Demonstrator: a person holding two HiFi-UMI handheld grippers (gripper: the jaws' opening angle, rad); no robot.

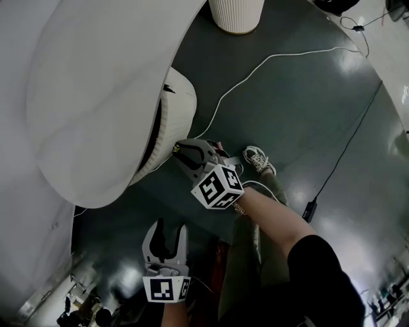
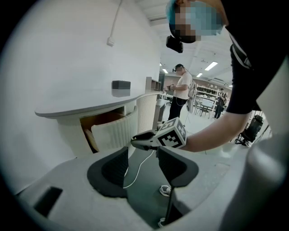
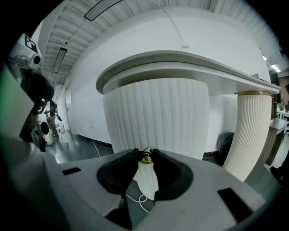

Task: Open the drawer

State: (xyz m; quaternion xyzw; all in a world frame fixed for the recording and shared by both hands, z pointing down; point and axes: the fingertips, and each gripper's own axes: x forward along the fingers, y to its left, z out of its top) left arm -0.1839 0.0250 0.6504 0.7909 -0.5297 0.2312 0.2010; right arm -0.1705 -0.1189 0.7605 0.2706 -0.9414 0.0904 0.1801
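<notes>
The white ribbed drawer [image 1: 183, 97] stands partly pulled out from under the curved white desk top [image 1: 96, 96]. In the left gripper view its front [image 2: 113, 133] sits clear of the cabinet, with a brown gap behind it. My right gripper [image 1: 178, 152] is shut on the small brass knob [image 3: 146, 157] on the drawer's front [image 3: 158, 113], and a white piece hangs below the knob. My left gripper [image 1: 169, 235] hangs lower and nearer to me, open, nothing between its fingers [image 2: 115, 167]. From it I see the right gripper [image 2: 135, 142] at the drawer.
A white cable [image 1: 268, 60] and a black cable [image 1: 348, 144] run over the dark floor. A ribbed white column [image 1: 236, 16] stands beyond the drawer. My shoe [image 1: 257, 159] is below the right gripper. A person [image 2: 180, 90] stands far off.
</notes>
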